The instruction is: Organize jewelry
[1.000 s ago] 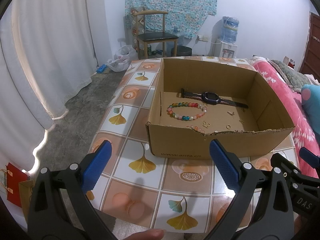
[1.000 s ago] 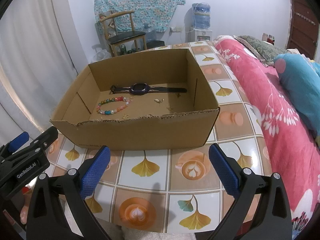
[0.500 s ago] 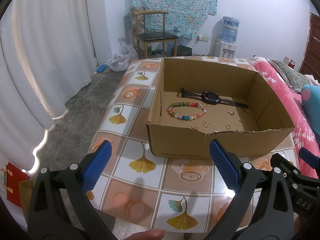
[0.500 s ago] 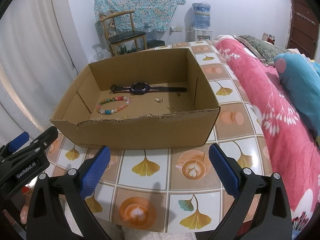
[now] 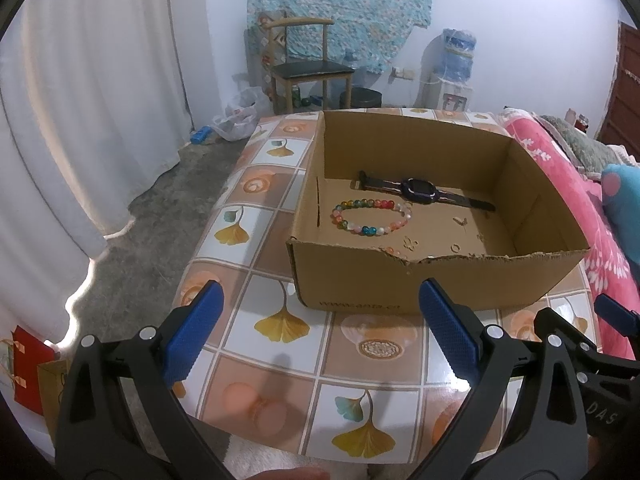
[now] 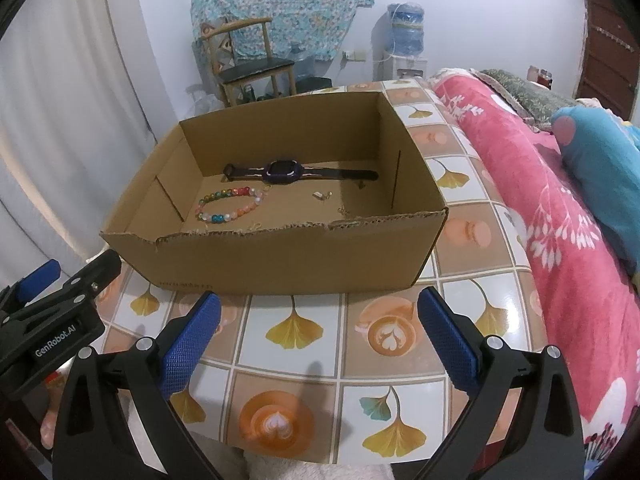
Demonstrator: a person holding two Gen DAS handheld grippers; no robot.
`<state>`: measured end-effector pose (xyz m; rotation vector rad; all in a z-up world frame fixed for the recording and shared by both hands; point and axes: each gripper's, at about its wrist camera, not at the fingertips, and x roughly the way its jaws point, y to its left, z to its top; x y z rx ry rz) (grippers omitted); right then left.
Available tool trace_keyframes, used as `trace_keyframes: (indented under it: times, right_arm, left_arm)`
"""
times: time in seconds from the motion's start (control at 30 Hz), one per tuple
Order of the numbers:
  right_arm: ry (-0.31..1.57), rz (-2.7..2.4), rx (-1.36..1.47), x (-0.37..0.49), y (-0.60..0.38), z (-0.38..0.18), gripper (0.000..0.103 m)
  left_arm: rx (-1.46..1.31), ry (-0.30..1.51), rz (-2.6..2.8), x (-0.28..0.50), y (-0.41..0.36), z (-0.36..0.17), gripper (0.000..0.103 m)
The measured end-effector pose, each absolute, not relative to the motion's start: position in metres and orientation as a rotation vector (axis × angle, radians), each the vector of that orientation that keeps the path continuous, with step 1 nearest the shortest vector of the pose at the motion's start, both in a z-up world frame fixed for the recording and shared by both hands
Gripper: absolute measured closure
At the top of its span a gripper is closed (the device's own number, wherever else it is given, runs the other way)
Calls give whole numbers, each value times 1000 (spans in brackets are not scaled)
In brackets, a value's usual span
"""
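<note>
An open cardboard box (image 5: 352, 276) (image 6: 280, 260) stands on the tiled table. Inside lie a dark wristwatch (image 5: 420, 189) (image 6: 285, 171), a multicoloured bead bracelet (image 5: 370, 216) (image 6: 230, 205) and several small gold earrings and rings (image 5: 456, 246) (image 6: 322, 195). My left gripper (image 5: 320, 334) is open and empty, hovering over the table's near edge in front of the box. My right gripper (image 6: 320, 334) is also open and empty, just before the box's front wall. The left gripper also shows at the left of the right wrist view (image 6: 52, 312).
The table (image 5: 280, 368) has a glossy cloth with ginkgo-leaf and coffee prints. A bed with a pink blanket (image 6: 560, 208) and a blue pillow (image 6: 600, 168) runs along the right. A wooden chair (image 5: 308, 68), a water dispenser (image 5: 452, 68) and white curtains (image 5: 80, 100) stand behind and left.
</note>
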<state>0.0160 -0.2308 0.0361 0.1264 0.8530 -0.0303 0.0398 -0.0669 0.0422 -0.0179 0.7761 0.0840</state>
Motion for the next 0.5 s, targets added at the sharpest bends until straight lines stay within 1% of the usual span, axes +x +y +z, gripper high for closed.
trace_keyframes:
  times: [0.5]
  right_arm:
    - [860, -36, 129, 17, -230, 34, 7]
  left_arm:
    - [-27, 786, 73, 42, -61, 39, 8]
